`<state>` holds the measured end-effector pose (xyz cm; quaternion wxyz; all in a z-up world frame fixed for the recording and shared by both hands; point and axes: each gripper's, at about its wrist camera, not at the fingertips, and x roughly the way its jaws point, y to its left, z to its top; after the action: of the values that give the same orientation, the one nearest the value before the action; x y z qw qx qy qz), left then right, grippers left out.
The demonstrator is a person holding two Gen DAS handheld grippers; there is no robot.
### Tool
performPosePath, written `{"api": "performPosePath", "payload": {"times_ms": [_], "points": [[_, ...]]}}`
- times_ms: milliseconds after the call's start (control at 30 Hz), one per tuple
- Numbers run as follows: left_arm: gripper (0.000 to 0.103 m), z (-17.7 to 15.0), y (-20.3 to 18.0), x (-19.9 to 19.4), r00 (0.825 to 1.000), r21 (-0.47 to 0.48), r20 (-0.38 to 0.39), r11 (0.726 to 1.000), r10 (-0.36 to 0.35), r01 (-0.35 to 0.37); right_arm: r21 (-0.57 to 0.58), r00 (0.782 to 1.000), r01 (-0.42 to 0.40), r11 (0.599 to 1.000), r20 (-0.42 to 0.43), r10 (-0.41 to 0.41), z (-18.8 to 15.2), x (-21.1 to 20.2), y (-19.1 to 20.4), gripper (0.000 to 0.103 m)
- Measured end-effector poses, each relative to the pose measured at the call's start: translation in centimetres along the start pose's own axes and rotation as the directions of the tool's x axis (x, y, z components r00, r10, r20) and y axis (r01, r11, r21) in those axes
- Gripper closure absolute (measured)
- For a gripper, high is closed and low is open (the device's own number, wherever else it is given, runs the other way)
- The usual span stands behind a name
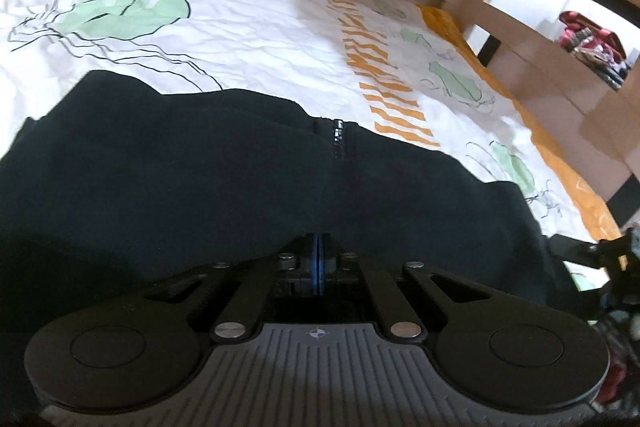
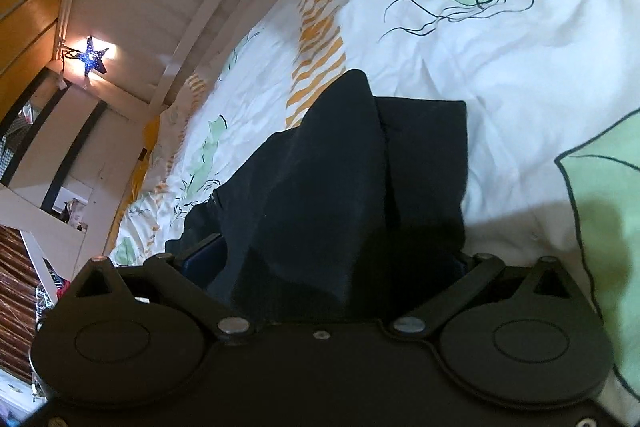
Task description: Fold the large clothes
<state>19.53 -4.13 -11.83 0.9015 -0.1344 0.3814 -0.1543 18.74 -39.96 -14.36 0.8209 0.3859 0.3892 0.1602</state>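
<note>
Dark garment (image 1: 200,179) lies crosswise on bedspread (image 1: 260,43); left jaws clenched, right jaws spread around a fold

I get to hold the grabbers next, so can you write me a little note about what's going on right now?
Left tool: shut, pads pressed together at the near edge of the dark zip garment; whether it pinches cloth is hard to tell.
Right tool: open, fingers wide apart with a raised bunch of the garment draped between them.
The garment lies on the jellyfish-print bedspread, zipper facing up.
Done: no neat fold visible yet.
Left: take hold of the cloth, fold it over, smooth it flat.
</note>
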Motion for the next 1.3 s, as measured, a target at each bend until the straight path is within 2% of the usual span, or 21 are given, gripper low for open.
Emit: {"api": "performPosePath", "payload": {"times_ms": [233, 433, 467, 533, 567, 600, 667, 800, 900, 1000, 1133, 1300], "points": [[0.100, -2.8, -1.1, -3.8, 0.999, 0.008, -0.007, 0.999, -0.046, 0.046, -0.016, 0.999, 0.032, 0.999, -0.010, -0.032, 0.0, 0.1, 0.5, 0.001], [0.100, -4.8, -2.1, -3.7, 1.000, 0.124, 0.000, 0.992, -0.020, 0.020, 0.035, 0.999, 0.026, 0.999, -0.045, -0.024, 0.0, -0.7, 0.6, 0.003], [0.100, -5.0, -2.1, -3.4, 1.000, 0.127, 0.000, 0.992, -0.020, 0.020, 0.042, 0.999, 0.029, 0.999, -0.047, -0.027, 0.0, -0.8, 0.6, 0.008], [0.099, -5.2, -1.9, -3.0, 1.000, 0.128, 0.010, 0.992, -0.024, 0.022, 0.038, 0.998, 0.052, 0.998, -0.046, -0.051, -0.1, -1.1, 0.7, 0.031], [0.099, -5.2, -1.9, -3.0, 1.000, 0.128, 0.014, 0.991, -0.026, 0.024, 0.019, 0.996, 0.080, 0.997, -0.045, -0.079, -0.2, -1.3, 0.9, 0.053], [0.100, -5.2, -1.9, -3.1, 1.000, 0.131, 0.015, 0.991, -0.024, 0.022, 0.003, 0.995, 0.084, 0.996, -0.044, -0.084, -0.2, -1.4, 1.1, 0.062], [0.100, -5.2, -2.1, -3.3, 1.000, 0.132, 0.017, 0.991, -0.020, 0.018, -0.045, 0.995, 0.094, 0.995, -0.035, -0.096, -0.2, -1.7, 2.1, 0.068], [0.100, -5.1, -2.2, -4.7, 0.999, 0.082, 0.041, 0.996, -0.031, 0.028, -0.114, 0.995, 0.103, 0.988, -0.006, -0.104, 0.2, -2.9, 5.0, 0.073], [0.100, -6.1, -2.9, -5.5, 0.996, 0.128, 0.075, 0.991, -0.042, 0.033, -0.125, 0.996, 0.095, 0.988, 0.010, -0.094, 0.8, -3.7, 7.0, 0.076], [0.100, -7.2, -3.3, -4.7, 0.997, 0.163, 0.065, 0.986, -0.034, 0.023, -0.133, 0.997, 0.080, 0.988, 0.005, -0.080, 1.1, -3.9, 9.2, 0.077], [0.101, -6.7, -2.2, -4.1, 0.996, 0.092, 0.049, 0.993, -0.079, 0.074, -0.118, 1.000, 0.016, 0.993, -0.023, -0.018, 1.4, -2.9, 12.8, 0.077], [0.100, -6.5, -0.2, -4.3, 0.989, -0.009, 0.040, 0.990, -0.143, 0.143, -0.189, 0.995, -0.060, 0.980, -0.087, 0.045, 0.7, 0.3, 18.7, 0.077]]}}
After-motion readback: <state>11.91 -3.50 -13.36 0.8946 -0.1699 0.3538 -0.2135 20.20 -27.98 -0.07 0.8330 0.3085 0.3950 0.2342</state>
